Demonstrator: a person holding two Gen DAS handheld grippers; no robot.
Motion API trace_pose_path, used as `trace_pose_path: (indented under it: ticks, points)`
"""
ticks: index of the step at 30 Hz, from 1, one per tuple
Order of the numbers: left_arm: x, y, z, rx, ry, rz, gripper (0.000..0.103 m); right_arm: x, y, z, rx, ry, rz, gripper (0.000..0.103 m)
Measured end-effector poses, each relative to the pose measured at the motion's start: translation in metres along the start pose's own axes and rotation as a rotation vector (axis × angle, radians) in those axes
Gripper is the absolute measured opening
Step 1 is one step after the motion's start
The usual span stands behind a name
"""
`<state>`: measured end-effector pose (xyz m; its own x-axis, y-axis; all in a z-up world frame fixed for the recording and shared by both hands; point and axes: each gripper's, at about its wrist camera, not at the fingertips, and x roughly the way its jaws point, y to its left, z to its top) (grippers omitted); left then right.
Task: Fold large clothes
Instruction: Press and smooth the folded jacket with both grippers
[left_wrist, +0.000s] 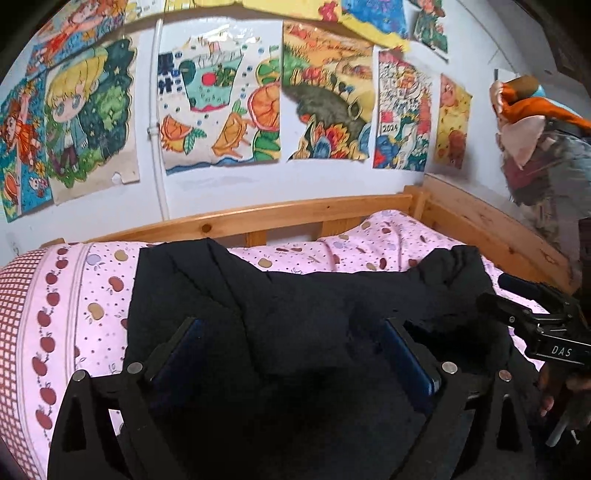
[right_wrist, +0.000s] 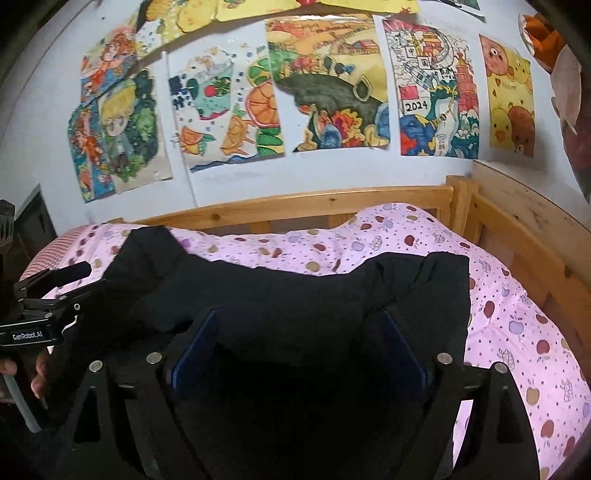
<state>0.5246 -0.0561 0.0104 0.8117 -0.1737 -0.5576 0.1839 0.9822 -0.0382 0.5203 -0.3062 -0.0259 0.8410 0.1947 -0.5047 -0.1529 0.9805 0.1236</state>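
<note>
Both of your tools were spread wide, gripping nothing: the left tool (left_wrist: 291, 354) and right tool (right_wrist: 299, 347) hovered over the black garment (left_wrist: 314, 302), which lay, apparently folded, on the pink bedspread (left_wrist: 96, 295) of the wooden bed (left_wrist: 258, 218).

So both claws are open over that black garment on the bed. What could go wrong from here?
The black garment lies rumpled, its far edge humped, so a fold may set creases in. It blends with the dark left gripper and right gripper, so a grab could miss an edge. The soft pink quilt might get pinched too.
</note>
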Motion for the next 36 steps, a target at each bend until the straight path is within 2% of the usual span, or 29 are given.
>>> trace_pose_path:
  ticks: [7,16,24,28,33,36]
  points:
    - [-0.016,0.006,-0.015,-0.014,-0.033,-0.055,0.099,-0.013,-0.004,-0.018,0.001,-0.021,0.0,0.085]
    - [-0.035,-0.012,-0.037,0.037,0.002,-0.11,0.099,-0.049,-0.006,-0.037,-0.026,-0.077,-0.031,0.087]
    - [-0.079,-0.027,-0.043,0.058,-0.009,-0.101,0.099,-0.087,0.01,-0.04,-0.049,-0.095,0.001,0.087]
    - [-0.113,-0.029,-0.045,0.035,-0.001,-0.088,0.099,-0.122,0.022,-0.036,-0.073,-0.109,0.012,0.087]
    - [-0.188,-0.031,-0.053,-0.022,-0.007,-0.05,0.099,-0.194,0.039,-0.035,-0.091,-0.131,0.021,0.087]
    - [-0.244,-0.029,-0.057,-0.069,0.003,-0.01,0.099,-0.243,0.049,-0.04,-0.075,-0.102,0.018,0.087]
